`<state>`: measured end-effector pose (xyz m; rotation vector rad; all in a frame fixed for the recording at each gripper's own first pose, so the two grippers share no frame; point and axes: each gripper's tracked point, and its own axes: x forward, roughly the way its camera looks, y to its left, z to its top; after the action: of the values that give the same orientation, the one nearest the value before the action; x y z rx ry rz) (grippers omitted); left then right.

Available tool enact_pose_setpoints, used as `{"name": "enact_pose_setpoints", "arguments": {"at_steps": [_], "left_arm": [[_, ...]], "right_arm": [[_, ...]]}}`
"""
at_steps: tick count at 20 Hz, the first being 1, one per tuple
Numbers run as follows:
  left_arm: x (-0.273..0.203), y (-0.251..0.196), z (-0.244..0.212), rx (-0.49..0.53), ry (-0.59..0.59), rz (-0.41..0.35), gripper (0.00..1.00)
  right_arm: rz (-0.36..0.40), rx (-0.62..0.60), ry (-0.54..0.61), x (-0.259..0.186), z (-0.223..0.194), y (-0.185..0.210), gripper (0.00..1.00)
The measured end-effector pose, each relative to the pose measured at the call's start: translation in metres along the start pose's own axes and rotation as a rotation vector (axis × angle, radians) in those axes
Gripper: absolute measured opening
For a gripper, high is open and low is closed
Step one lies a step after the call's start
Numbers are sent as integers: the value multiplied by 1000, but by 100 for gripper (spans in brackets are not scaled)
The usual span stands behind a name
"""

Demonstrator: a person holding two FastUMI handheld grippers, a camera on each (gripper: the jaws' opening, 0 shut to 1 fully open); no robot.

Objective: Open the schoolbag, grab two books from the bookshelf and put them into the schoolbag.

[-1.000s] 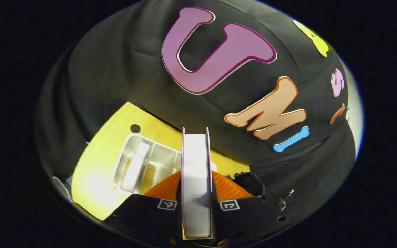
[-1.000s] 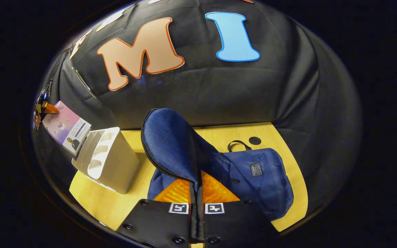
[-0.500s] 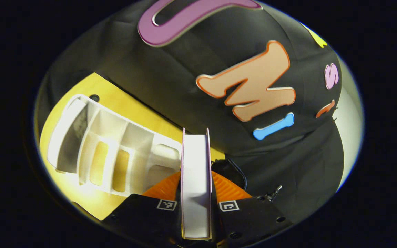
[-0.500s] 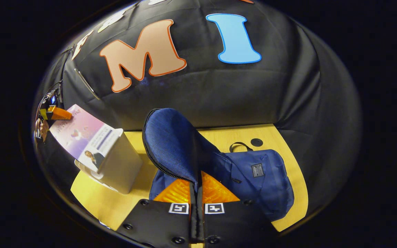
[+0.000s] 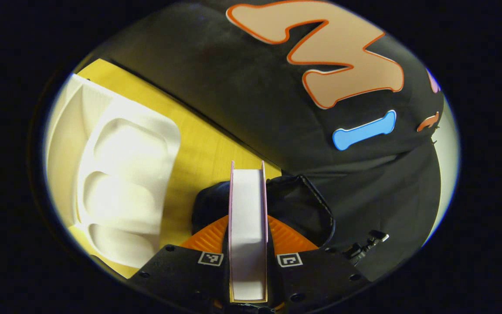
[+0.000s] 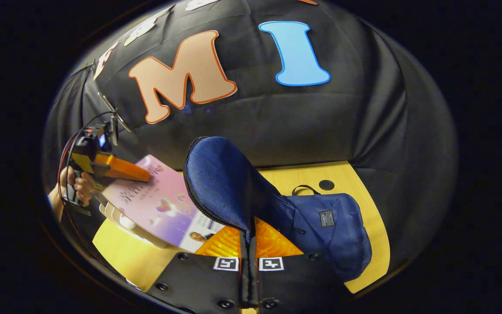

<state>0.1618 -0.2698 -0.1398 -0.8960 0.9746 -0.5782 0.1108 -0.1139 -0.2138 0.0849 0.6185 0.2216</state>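
My left gripper (image 5: pixel 247 229) is shut on a pink-covered book (image 5: pixel 247 196), which I see edge-on with its white pages facing me. Past the book's tip gapes the dark mouth of the schoolbag (image 5: pixel 303 209). In the right gripper view, my right gripper (image 6: pixel 249 237) is shut on the blue schoolbag's flap (image 6: pixel 218 183) and holds it up, while the bag's body (image 6: pixel 331 235) lies on the table. The left gripper (image 6: pixel 144 176) comes in from the left there, carrying the pink book (image 6: pixel 159 205) tilted toward the bag.
The white bookshelf (image 5: pixel 120 174) stands on the yellow table (image 5: pixel 198 148) at the left, close to the book. In the right gripper view the book covers most of the bookshelf (image 6: pixel 118 218). A hand (image 6: pixel 74 185) holds the left gripper. Black cloth walls the back.
The left gripper has carried the book away from the bookshelf and down toward the bag's opening. The right gripper has kept the flap raised and hardly moved.
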Motion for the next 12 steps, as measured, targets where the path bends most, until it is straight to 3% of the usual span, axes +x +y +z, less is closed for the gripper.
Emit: {"name": "enact_pose_setpoints", "arguments": {"at_steps": [3, 12], "left_arm": [[36, 5, -21, 1, 44, 24, 30], [109, -18, -65, -94, 62, -67, 30]], "right_arm": [[15, 10, -6, -2, 3, 0, 0], [61, -4, -54, -6, 18, 1, 3]]}}
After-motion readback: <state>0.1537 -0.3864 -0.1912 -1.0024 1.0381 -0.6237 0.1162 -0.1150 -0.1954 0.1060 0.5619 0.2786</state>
